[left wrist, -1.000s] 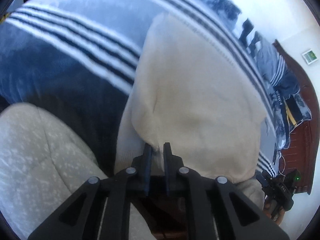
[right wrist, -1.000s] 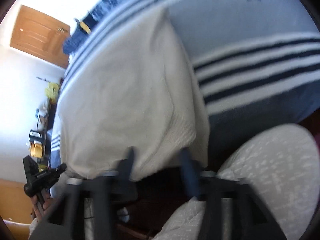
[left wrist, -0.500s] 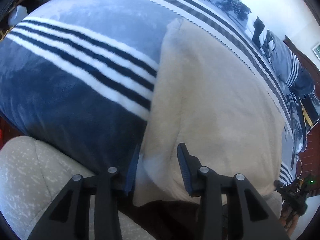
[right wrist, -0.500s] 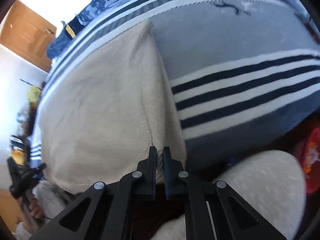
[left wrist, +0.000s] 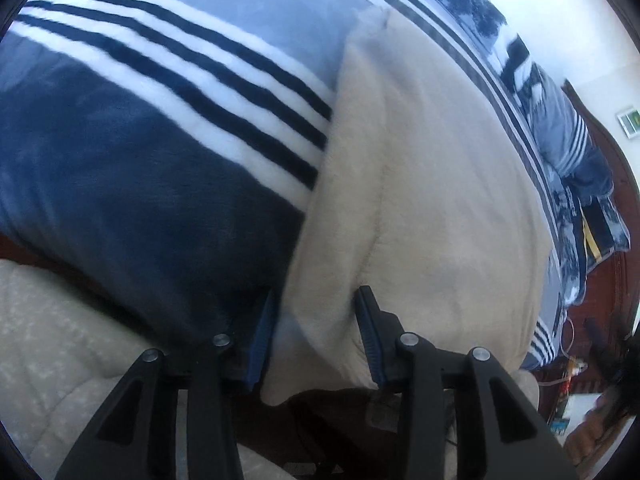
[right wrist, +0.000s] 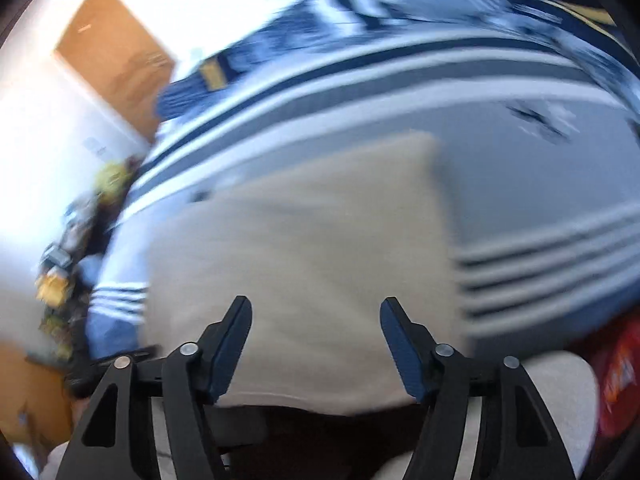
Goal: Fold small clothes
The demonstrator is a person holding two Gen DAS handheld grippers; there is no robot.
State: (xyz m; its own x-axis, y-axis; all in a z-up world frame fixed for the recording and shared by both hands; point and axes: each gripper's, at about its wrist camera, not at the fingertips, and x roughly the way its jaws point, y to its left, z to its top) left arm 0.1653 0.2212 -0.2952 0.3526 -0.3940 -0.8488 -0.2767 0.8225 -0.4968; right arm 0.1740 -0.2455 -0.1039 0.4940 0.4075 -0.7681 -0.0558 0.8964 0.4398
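We see the cream cloth (left wrist: 432,200) lying flat on the striped blanket (left wrist: 152,152) of the bed, its near edge hanging at the bed's near edge, its long axis running away from us toward the far side. Our left gripper (left wrist: 316,332) is the nearer one: its jaws stand partly open, straddling the cloth's near left corner without pressing it, having just opened. Our right gripper (right wrist: 316,344) has its jaws wide, just opened, with the cloth (right wrist: 304,256) below and ahead, its near edge between them in the view but not gripped. We judge the next fold turns on the near edge going up toward the far edge.
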